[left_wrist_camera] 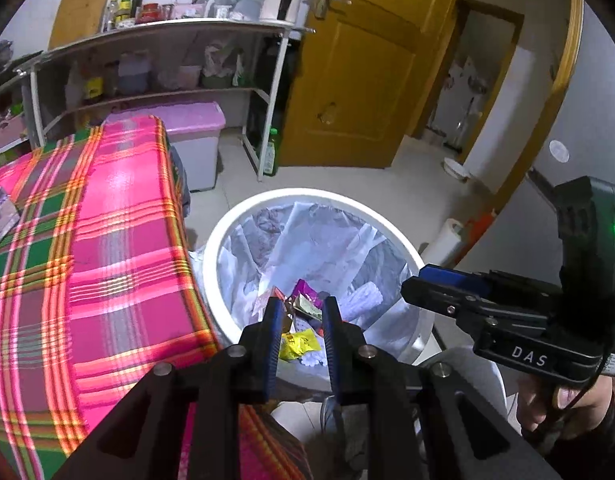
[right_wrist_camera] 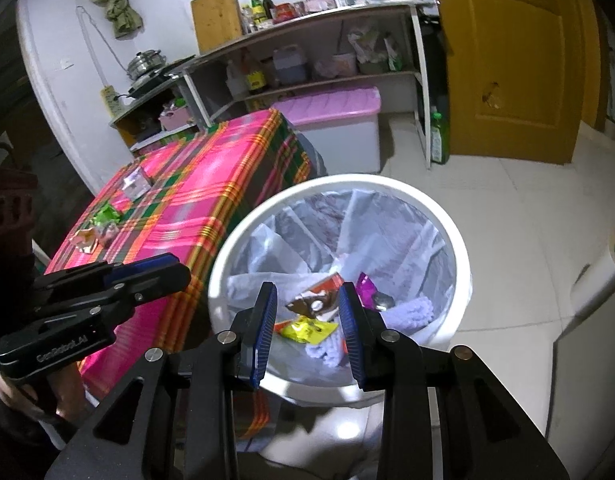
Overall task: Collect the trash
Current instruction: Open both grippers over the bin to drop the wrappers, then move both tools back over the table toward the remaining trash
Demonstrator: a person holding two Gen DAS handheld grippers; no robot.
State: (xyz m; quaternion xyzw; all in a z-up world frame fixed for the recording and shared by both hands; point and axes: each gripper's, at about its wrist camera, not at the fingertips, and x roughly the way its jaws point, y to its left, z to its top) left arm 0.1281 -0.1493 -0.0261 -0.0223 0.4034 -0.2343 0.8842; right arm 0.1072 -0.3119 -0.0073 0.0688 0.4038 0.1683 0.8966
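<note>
"DAS" on right gripper (left_wrist_camera: 423, 280); "GenRobot.AI" on left gripper (right_wrist_camera: 163, 270)

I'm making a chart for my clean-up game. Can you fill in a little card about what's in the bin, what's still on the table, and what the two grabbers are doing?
bin: white bin with clear liner, beside the table
in bin: yellow wrapper, purple wrapper, other scraps
on table: plaid cloth; green wrapper, crumpled scrap, small box
left gripper: over bin, fingers apart, empty
right gripper: over bin, fingers apart, empty
</note>
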